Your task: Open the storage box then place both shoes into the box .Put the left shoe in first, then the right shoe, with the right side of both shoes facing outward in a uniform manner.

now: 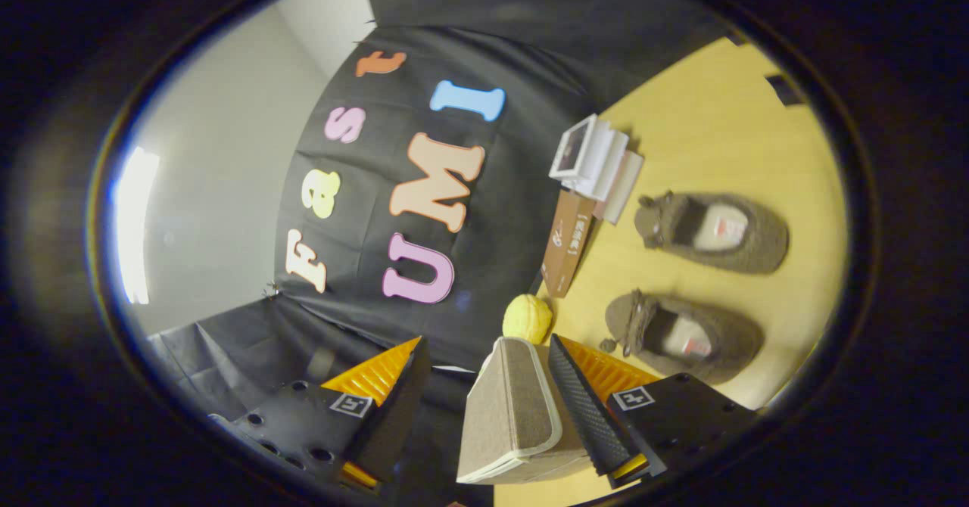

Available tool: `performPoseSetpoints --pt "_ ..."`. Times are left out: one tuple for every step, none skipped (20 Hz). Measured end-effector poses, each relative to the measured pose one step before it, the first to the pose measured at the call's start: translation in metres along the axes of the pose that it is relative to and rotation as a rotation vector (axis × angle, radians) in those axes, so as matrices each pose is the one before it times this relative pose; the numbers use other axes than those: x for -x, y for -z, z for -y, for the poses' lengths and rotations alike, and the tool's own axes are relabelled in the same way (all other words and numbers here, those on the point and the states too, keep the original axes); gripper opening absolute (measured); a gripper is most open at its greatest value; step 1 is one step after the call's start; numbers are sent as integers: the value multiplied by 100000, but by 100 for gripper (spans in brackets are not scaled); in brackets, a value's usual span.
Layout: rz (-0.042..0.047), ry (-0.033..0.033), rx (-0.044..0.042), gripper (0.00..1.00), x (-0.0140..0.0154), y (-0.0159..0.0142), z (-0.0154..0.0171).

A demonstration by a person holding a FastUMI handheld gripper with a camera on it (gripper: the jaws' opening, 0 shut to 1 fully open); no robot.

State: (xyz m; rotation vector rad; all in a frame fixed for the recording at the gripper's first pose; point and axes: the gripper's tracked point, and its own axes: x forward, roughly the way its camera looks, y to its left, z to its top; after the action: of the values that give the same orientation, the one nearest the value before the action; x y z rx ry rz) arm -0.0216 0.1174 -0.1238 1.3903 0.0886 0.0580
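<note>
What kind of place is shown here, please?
Probably a staged recording booth, not a real home: black cloth wall, a wooden table with two slippers laid out. The gripper jaws stand open, the storage box lid between them.
</note>
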Motion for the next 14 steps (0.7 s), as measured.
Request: performPoseSetpoints --pt "143 1485 -5171 98 -492 1063 982" --pt "-825 985 -5925 98 -470 1034 996" --pt "-866 594 -5271 98 -222 1041 795" --pt "-1787 1508 -4225 98 -344 1102 1223" --pt "-2190 1618 -3487 98 -360 935 1061" --pt "-2265 1648 -2873 98 -46 902 1062" --pt "-1283 539 -3054 98 -293 566 741" --pt "-1246 -410 -3689 98 -117 431 300" --pt "-683 -984 -3656 98 -86 105 70" --pt "-537 -655 -2622 98 -285 248 233" --pt "6 -908 -1636 98 -216 201 66" --pt "-991 -101 -1474 98 -453 261 -23" --pt "-1457 -441 -1083 98 -262 717 -42" --pt "-1877 147 -982 98 -298 493 105"
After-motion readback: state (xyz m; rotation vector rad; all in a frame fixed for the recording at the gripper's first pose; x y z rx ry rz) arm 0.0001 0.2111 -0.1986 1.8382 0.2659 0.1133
